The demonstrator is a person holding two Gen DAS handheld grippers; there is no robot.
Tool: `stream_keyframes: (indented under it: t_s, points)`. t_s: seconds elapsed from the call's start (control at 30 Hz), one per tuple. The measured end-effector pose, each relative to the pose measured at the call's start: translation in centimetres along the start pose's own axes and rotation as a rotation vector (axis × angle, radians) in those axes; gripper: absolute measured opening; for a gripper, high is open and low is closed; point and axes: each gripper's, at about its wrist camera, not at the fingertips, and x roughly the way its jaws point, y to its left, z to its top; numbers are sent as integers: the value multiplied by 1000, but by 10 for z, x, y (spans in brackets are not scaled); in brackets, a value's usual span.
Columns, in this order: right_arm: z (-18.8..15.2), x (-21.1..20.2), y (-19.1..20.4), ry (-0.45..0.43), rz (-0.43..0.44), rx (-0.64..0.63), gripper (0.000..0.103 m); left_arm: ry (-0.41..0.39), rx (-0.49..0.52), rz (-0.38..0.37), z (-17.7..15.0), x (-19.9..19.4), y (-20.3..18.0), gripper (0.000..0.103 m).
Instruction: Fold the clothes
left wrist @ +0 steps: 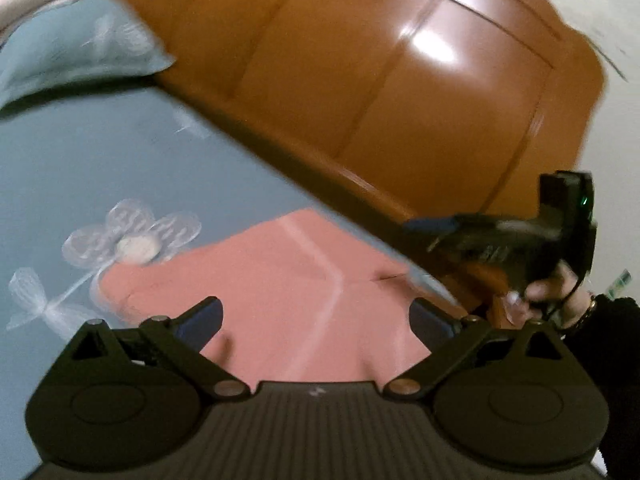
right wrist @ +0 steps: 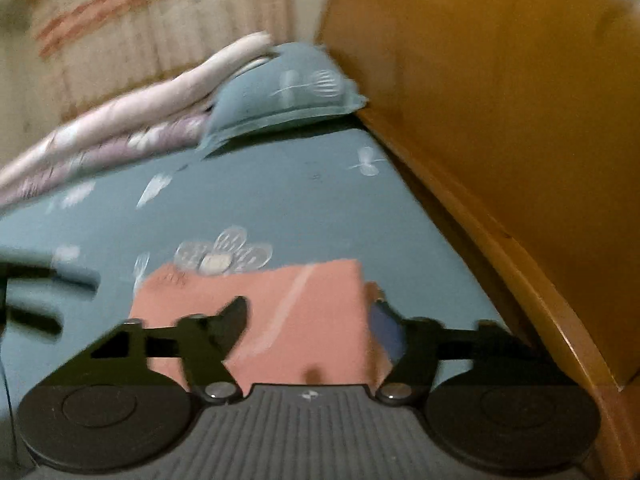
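Nearest in the left wrist view, the left gripper (left wrist: 316,320) hangs with its fingers spread wide above the pink garment (left wrist: 280,288), nothing pinched between them. The right gripper (right wrist: 312,320) in its own view is likewise parted over the same cloth, its pads clear of the fabric as far as the blur allows.

The pink garment (right wrist: 280,312) lies folded flat on the bed sheet (right wrist: 260,200), a pale stripe running across it, with one edge close to the wooden headboard (right wrist: 500,140). The person's right hand (left wrist: 544,292) grips the other tool's handle just beside that board, at the garment's right corner in the left wrist view.

Just beyond the cloth a white flower print (right wrist: 224,252) shows on the blue-grey sheet. The headboard (left wrist: 380,80) runs close along one side, hemming in the working space. Farther back a matching pillow (right wrist: 288,92) leans against the board, and a folded floral quilt (right wrist: 112,132) lies beside it, touching it. Behind stands a striped curtain (right wrist: 160,20).
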Motion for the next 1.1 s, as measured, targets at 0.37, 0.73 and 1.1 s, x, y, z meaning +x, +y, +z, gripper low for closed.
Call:
stream_keyframes:
  t_s: [0.37,0.73,1.1]
  points:
    - [-40,17,11,9,-133,36,39,147,257,78,-17,47,-30,99]
    - [-92,-27,29,60,-235,162,53,212,381,148,-28,82,-43,102]
    - [-107,-36,95,104,-175,247,69,155,367,236,-43,3,-47,102]
